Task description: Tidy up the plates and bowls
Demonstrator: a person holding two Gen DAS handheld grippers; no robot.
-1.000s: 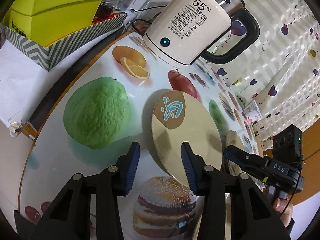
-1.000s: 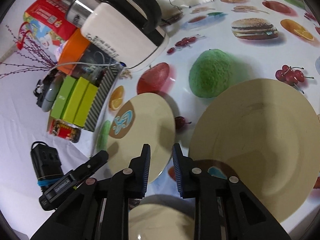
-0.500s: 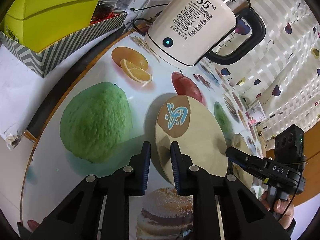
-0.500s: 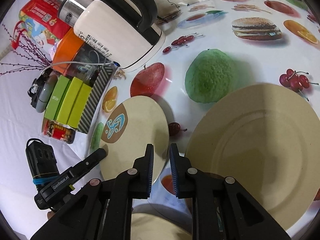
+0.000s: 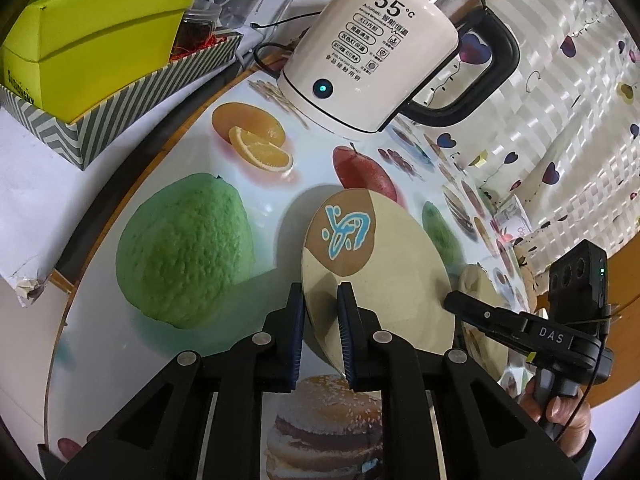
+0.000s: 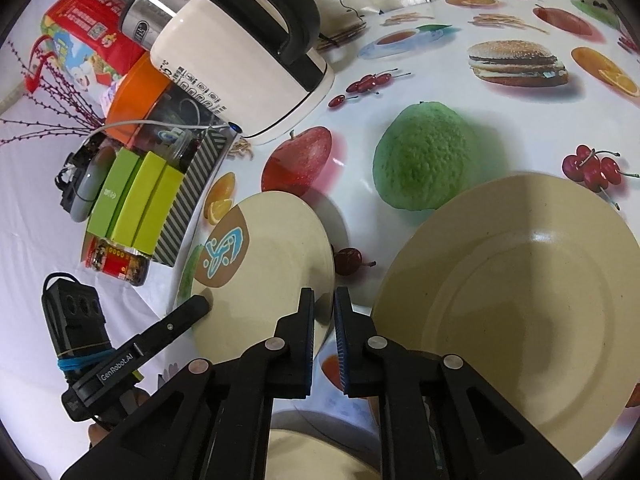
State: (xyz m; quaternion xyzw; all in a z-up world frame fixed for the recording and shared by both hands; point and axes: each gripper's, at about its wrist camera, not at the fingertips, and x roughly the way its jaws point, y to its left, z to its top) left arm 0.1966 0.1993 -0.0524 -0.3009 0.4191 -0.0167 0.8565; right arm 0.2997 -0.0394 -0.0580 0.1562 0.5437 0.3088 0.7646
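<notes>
Worktop [image 6: 500, 120] has a fruit-and-burger print. Big cream plate [image 6: 520, 300] lies flat at right. White kettle [image 5: 372, 60] stands at the far edge. Small plate [image 5: 380, 264] with a brown-blue logo sits tilted between both grippers. Left gripper [image 5: 320, 320] is clamped on its near rim; right gripper [image 6: 323, 320] is pinched on the opposite rim.

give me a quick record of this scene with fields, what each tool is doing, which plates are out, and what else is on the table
left tool: shut on the small plate's near rim
right tool: shut on the same plate's opposite rim
small plate: cream, brown patch with blue mark
large plate: cream, on the tablecloth, untouched
electric kettle: white, behind the plates
tablecloth: food-print
</notes>
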